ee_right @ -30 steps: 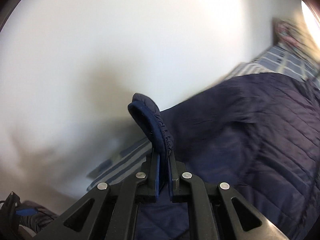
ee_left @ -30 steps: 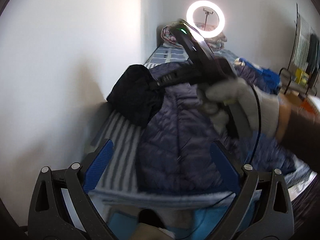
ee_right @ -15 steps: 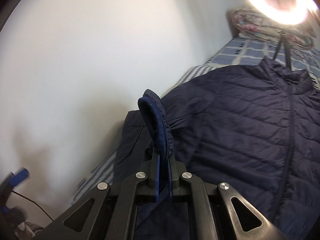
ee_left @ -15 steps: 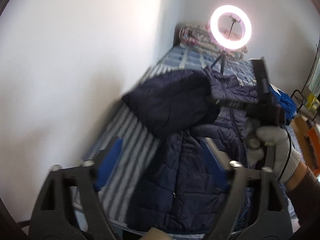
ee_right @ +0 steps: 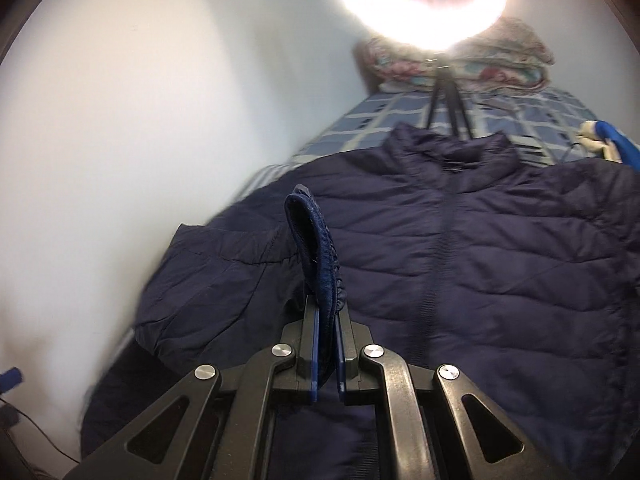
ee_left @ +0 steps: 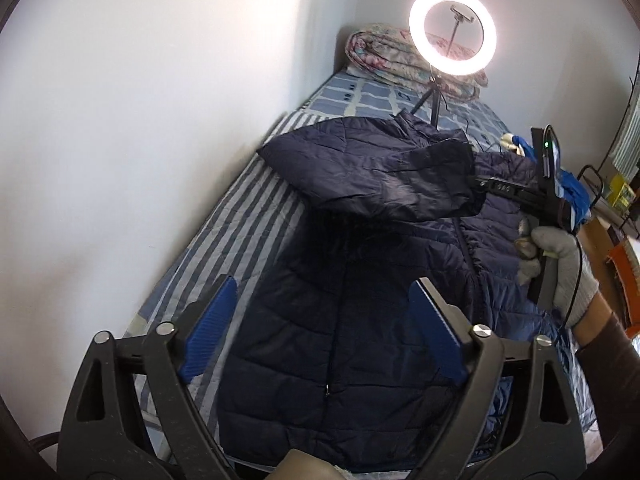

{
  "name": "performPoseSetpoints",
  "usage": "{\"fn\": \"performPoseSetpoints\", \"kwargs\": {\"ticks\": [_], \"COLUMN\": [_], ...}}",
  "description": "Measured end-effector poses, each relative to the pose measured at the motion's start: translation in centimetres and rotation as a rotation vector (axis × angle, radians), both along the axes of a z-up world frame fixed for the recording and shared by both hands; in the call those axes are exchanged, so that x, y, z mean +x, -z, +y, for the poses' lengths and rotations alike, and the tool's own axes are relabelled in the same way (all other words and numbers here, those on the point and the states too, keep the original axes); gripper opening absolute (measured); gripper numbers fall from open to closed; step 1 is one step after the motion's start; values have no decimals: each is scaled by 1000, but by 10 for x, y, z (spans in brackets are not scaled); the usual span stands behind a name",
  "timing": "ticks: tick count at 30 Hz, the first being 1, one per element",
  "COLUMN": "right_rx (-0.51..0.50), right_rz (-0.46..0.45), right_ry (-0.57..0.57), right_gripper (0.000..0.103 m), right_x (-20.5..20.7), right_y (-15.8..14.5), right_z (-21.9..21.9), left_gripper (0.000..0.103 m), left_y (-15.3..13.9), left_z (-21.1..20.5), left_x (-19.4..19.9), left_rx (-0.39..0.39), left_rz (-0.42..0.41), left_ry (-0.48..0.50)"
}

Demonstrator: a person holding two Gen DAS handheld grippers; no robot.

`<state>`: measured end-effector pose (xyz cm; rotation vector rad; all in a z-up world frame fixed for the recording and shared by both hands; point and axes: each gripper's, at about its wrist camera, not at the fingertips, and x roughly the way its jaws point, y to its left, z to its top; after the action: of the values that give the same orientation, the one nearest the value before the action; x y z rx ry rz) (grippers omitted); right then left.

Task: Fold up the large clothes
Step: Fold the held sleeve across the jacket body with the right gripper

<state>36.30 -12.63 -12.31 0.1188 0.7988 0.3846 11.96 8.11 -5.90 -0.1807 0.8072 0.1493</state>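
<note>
Sleeve cuff half-hidden inside right claw

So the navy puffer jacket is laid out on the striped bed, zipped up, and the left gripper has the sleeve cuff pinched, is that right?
Not quite: the right gripper pinches the sleeve cuff, as the right wrist view shows. The left gripper is open and empty.

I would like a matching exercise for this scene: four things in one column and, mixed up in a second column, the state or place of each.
Things:
1. left hand-held gripper
2. right hand-held gripper
3. ring light
4. rolled blanket

States or places:
A. clamped on the jacket's sleeve cuff
B. lit, on a tripod on the bed
C. at the far end of the bed
D. jaws wide, nothing between them

Pairs: 1-D, 2-A, 3-B, 4-C
</note>
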Motion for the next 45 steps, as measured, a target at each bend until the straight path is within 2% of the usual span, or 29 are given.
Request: {"fn": "performPoseSetpoints", "kwargs": {"ticks": [6, 12, 22, 33, 40, 43, 45], "right_rx": [2, -8, -32, -61, -87, -101, -122], "right_rz": [9, 36, 22, 78, 91, 90, 68], "right_ry": [107, 142, 283, 353, 352, 352, 355], "right_gripper": [4, 4, 4, 4, 4, 11, 27], "right_x": [9, 13, 17, 32, 36, 35, 33], "right_y": [9, 27, 31, 52, 59, 57, 50], "right_z": [-51, -70, -118, -137, -135, -134, -132], "left_gripper": [91, 91, 91, 91, 91, 91, 91], "left_y": [-2, -5, -6, -5, -6, -7, -8], "left_z": [-18, -33, -44, -47, -49, -49, -50], "left_x": [9, 11, 14, 15, 16, 15, 15], "left_rx": [26, 62, 97, 108, 123, 120, 122], "left_rz": [6, -9, -17, -22, -29, -30, -37], "left_ry": [24, 48, 71, 74, 75, 76, 81]}}
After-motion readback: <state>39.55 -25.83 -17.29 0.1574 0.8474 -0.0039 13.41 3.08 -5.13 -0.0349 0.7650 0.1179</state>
